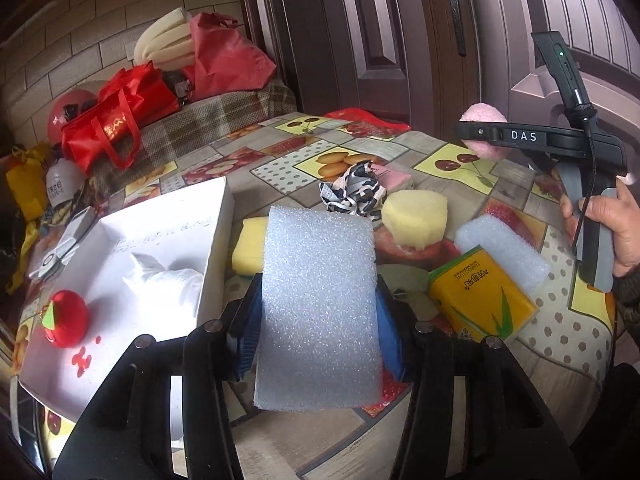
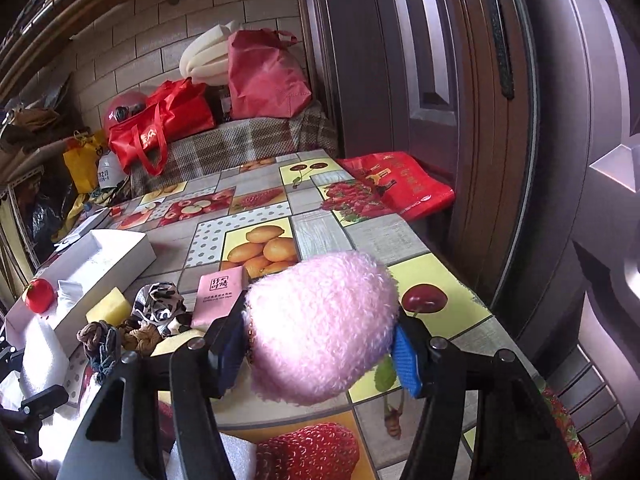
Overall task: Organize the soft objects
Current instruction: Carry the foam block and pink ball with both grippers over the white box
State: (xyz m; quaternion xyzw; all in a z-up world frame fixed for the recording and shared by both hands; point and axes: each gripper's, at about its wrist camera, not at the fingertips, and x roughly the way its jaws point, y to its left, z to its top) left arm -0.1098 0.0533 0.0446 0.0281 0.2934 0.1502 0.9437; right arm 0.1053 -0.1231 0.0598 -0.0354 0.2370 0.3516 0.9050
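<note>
My left gripper [image 1: 318, 320] is shut on a white foam block [image 1: 318, 304] and holds it above the table beside the white box [image 1: 218, 236]. The box holds a red plush apple [image 1: 66, 318] and a white cloth [image 1: 164, 284]. My right gripper [image 2: 320, 340] is shut on a fluffy pink ball [image 2: 320, 324], held above the table's right side; it also shows in the left wrist view [image 1: 486, 136]. On the table lie yellow sponges [image 1: 414, 218], a patterned scrunchie [image 1: 354, 192], a second white foam piece [image 1: 502, 250], a yellow tissue pack [image 1: 482, 298] and a pink pack [image 2: 220, 292].
The fruit-print table [image 2: 256, 200] stands against a dark wooden door [image 2: 400, 60]. Red bags [image 2: 164, 124] and rolled foam [image 2: 204, 56] sit on a plaid bench behind. Braided hair ties [image 2: 102, 346] lie near the box. A red bag [image 2: 400, 184] lies at the table's far right edge.
</note>
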